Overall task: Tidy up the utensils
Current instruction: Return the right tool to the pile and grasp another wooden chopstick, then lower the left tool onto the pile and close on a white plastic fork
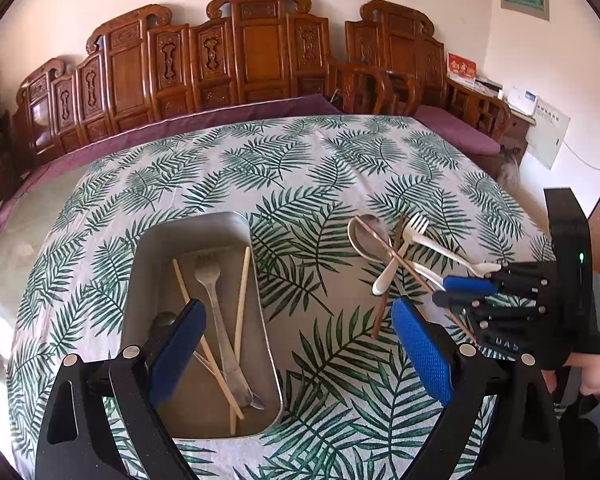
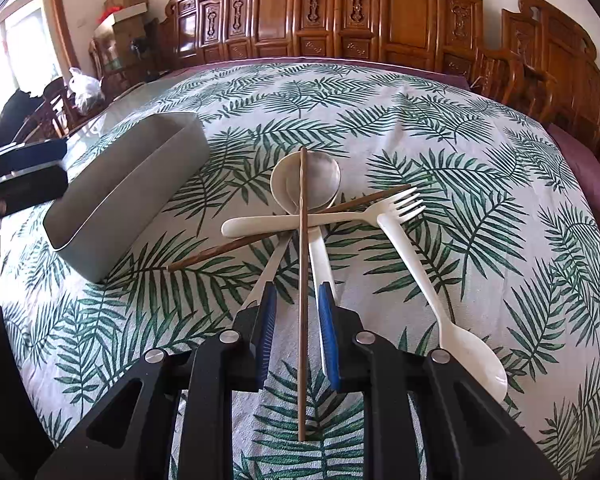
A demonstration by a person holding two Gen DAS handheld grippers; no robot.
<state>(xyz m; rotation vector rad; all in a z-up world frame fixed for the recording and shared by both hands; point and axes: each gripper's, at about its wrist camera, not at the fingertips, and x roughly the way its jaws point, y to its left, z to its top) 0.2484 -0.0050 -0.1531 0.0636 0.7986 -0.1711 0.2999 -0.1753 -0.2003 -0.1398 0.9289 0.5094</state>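
while the right gripper (image 2: 298, 316) sits narrowed, jaws flanking but not visibly touching a brown chopstick (image 2: 302, 280), the stick's long axis runs straight ahead over the utensil pile (image 2: 312, 208); the tray (image 2: 112, 200) lies left, under the wide-open, empty left gripper (image 1: 300, 344).

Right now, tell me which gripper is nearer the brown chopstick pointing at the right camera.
Right. The right gripper straddles the brown chopstick; the left gripper hovers open at the metal tray, off to its side.
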